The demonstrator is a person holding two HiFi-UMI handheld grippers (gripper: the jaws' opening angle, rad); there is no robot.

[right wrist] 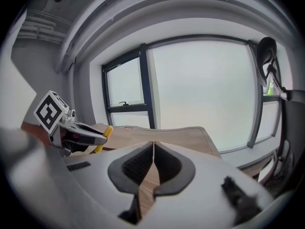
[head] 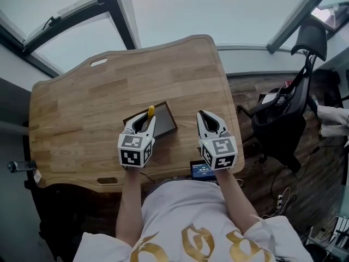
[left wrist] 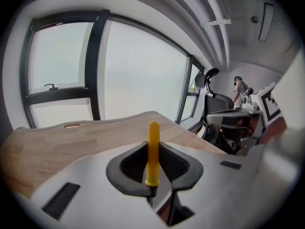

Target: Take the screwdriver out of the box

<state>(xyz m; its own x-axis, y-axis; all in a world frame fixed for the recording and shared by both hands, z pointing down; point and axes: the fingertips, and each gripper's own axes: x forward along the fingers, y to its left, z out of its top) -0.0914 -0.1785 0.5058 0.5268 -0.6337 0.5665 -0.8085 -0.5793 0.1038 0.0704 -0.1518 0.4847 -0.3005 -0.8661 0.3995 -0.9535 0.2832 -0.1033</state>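
A screwdriver with a yellow handle (head: 151, 111) stands upright between the pads of my left gripper (head: 144, 122), which is shut on it just above the dark open box (head: 166, 125) at the middle of the wooden table (head: 82, 108). In the left gripper view the handle (left wrist: 153, 149) rises from the jaws of the left gripper (left wrist: 153, 173), and its shaft is hidden below. My right gripper (head: 207, 117) hovers to the right of the box, shut and empty. The right gripper view shows the right gripper (right wrist: 153, 151) with its jaws together, and the left gripper (right wrist: 76, 133) with the yellow handle (right wrist: 105, 133) at the left.
A black office chair (head: 283, 119) stands on the floor right of the table. A small blue device (head: 201, 171) lies at the table's near edge between my arms. Large windows lie beyond the far edge.
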